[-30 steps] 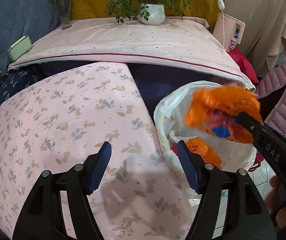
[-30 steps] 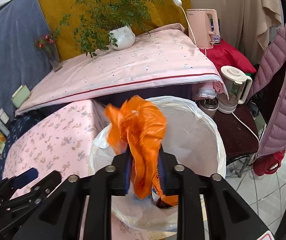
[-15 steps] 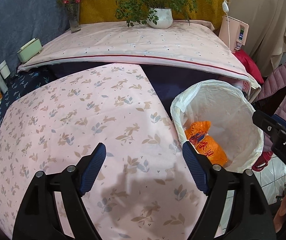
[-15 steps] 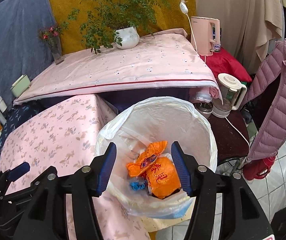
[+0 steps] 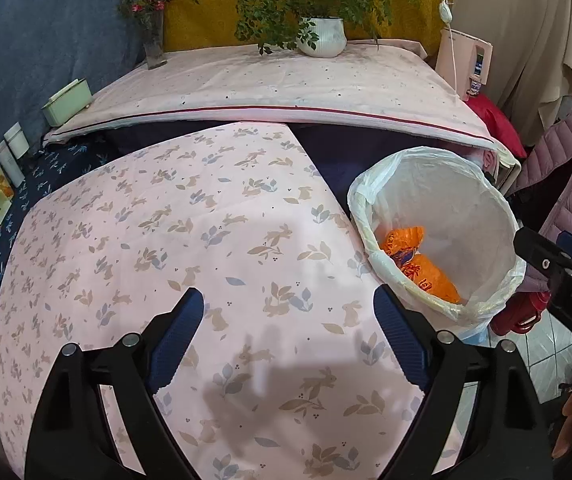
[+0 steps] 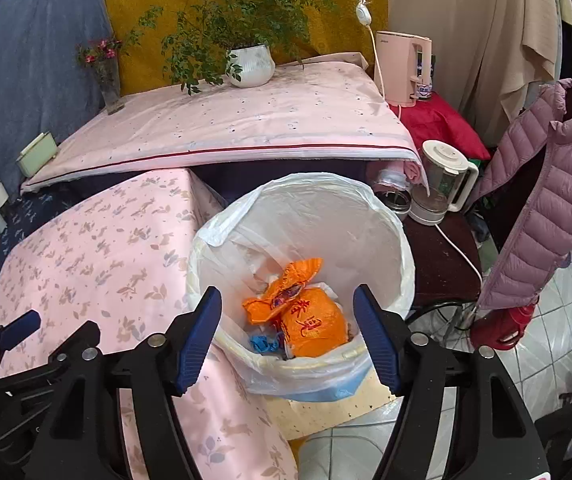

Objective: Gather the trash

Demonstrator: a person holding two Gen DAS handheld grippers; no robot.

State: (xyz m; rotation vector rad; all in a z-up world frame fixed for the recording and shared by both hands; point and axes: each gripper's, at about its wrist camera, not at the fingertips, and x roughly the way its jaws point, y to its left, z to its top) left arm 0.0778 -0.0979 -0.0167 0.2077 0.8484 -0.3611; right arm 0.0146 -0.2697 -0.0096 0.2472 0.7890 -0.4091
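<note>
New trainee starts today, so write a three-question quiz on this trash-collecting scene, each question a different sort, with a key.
1. True or false: the right gripper has an orange wrapper clamped between its fingers.
2. Multiple choice: where do the orange wrappers lie? A) on the pink rabbit-print cloth; B) inside the lined trash bin; C) beside the potted plant.
3. Fill in: the bin is lined with a ____ plastic bag.

Key
1. False. Nothing is between its jaws, which are opening above the bin.
2. B. They rest at the bottom of the bin, on top of other trash.
3. White.
</note>
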